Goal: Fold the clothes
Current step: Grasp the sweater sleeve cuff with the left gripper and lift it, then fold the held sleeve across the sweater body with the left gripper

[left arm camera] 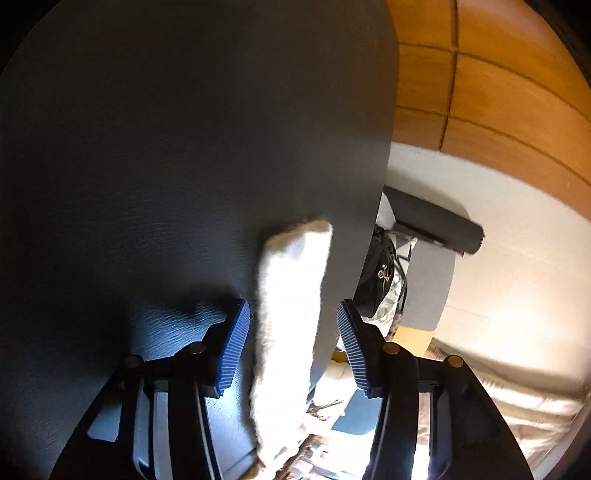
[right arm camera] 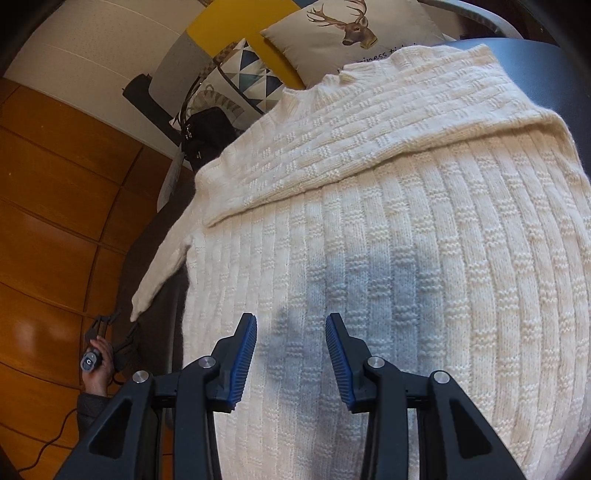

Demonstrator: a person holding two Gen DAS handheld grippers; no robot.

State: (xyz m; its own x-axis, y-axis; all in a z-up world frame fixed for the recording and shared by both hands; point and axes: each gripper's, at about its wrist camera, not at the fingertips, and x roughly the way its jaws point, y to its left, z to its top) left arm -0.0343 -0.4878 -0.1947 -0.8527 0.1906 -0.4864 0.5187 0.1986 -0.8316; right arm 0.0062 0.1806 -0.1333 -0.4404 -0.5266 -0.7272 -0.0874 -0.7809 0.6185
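sweater on table | sleeve trails left, between left gripper | cushions behind

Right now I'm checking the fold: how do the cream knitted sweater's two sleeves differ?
One sleeve lies folded across the sweater's body; the other sleeve stretches straight out onto the dark table. The open left gripper straddles the outstretched sleeve's cuff; none touches the folded one. Both share the cream knit.

Dark table over orange wood floor. Deer-print cushion beside geometric-patterned cushion. Black bag near table edge. White wall behind.
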